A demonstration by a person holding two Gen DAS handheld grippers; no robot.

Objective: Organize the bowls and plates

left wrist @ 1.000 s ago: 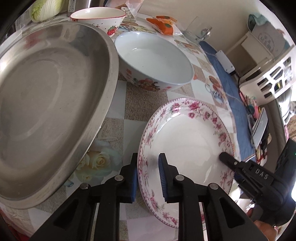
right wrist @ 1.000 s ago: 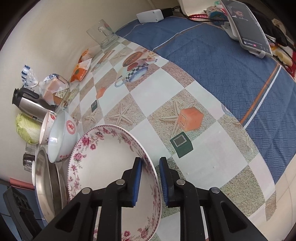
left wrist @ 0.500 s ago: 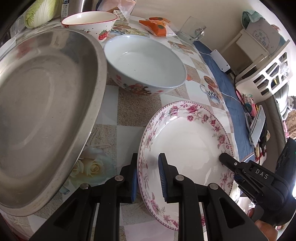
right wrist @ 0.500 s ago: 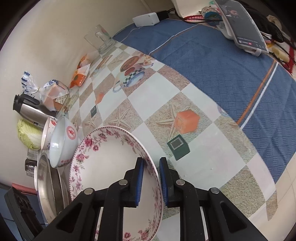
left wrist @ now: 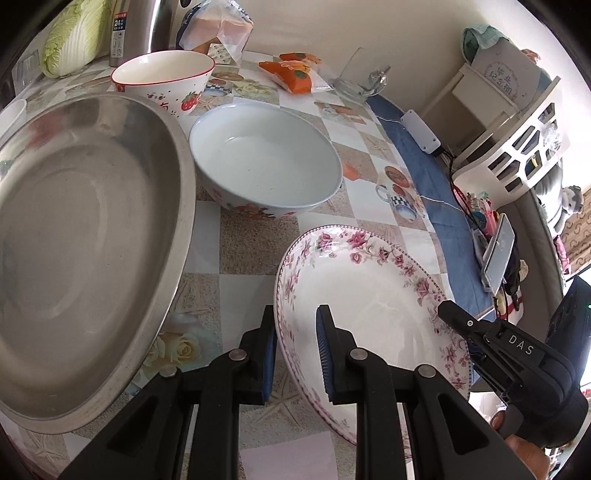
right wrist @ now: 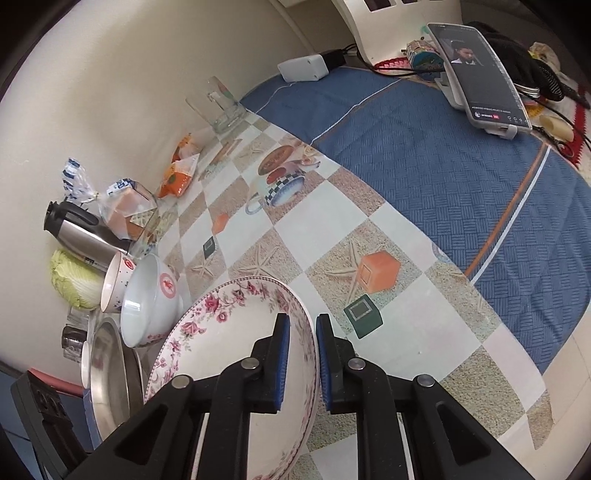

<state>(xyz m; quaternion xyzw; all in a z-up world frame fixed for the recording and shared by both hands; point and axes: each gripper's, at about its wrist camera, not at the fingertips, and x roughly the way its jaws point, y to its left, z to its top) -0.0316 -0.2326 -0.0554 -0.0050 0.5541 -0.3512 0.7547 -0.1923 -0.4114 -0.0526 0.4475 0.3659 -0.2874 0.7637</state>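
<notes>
Cabbage (left wrist: 75, 35) and kettle (left wrist: 138, 27) sitting at 11 o'clock, orange snack packet (left wrist: 295, 74) at 12, phone (right wrist: 480, 77) leaning up around 1

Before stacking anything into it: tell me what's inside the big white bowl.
The white bowl shows only a bare, glossy interior. Its far side and bottom are visible; the inner wall just below the near rim is hidden by the rim itself.

table (right wrist: 325, 206) wearing a checked printed cover | blue cloth (right wrist: 443, 155) lying over its far part | steel basin (left wrist: 85, 240), white bowl (left wrist: 266, 166), strawberry bowl (left wrist: 162, 81), kettle (right wrist: 81, 232), cabbage (right wrist: 74, 284), glass (right wrist: 218, 107) sitting on it
</notes>
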